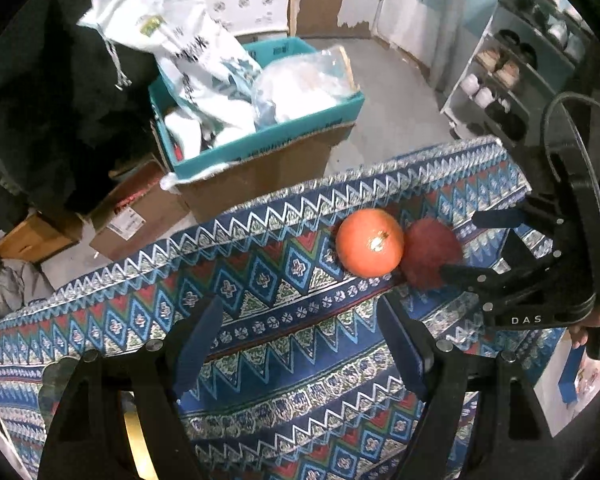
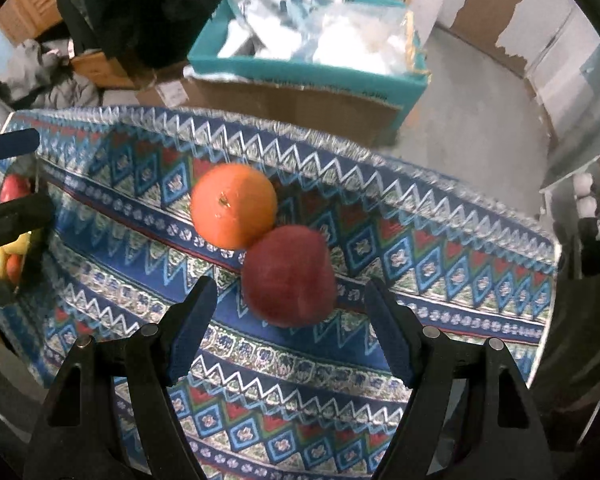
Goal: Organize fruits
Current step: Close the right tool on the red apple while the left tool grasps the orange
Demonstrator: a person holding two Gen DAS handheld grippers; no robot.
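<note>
Here orange [image 2: 233, 205] stem-scar up, touching apple [image 2: 289, 276]; both claws spread, empty.

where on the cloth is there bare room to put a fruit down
Bare cloth ahead of the left gripper, short of the orange. Crowded on the right: orange touches the red apple, with the right gripper open around the apple.

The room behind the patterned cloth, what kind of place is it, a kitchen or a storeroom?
Probably a storeroom or utility corner of a home, not a kitchen. An open cardboard box stuffed with plastic bags sits on bare concrete floor, a shoe rack stands by the wall, and the wall's paint is peeling.
</note>
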